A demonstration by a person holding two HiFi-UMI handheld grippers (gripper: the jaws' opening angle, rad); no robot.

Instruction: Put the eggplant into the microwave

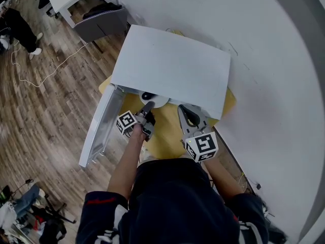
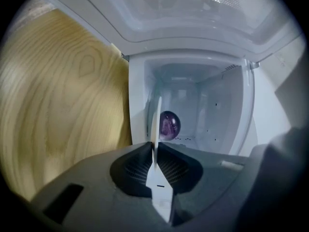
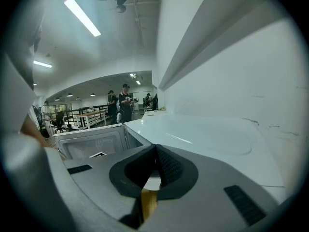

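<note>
**A:** What is hidden or unclear?

**B:** In the head view the microwave [image 1: 172,67] top covers the whole cavity. Only a white disc [image 1: 158,102] and a dark blob [image 1: 147,95] show at the opening, and the blob is too small to name. The person's torso cuts off both upper arms. In the right gripper view the cavity is out of sight. That view shows only the microwave's top, the open door [image 1: 101,128] off to the left, and some people [image 3: 126,103] far back, too small to read.

**A:** Where is the eggplant?

**B:** The eggplant [image 2: 170,124] is inside the microwave, low against the back of the cavity and well apart from both grippers. It is purple and glossy. What it rests on cannot be made out.

**A:** Left gripper [image 1: 147,107]?

**B:** It is held just in front of the opening and points nearly level into it, on an outstretched forearm [image 1: 127,161]. The gripper is rolled onto its side: in its own view the counter [image 2: 63,105] stands along the left and the door's inner face runs across the top. Its fingers are pressed together with nothing between them.

**A:** Right gripper [image 1: 187,111]?

**B:** It is over the yellow counter near the microwave's right front corner, tilted slightly down. Its fingers meet at the tips and hold nothing; only counter shows below them.
</note>
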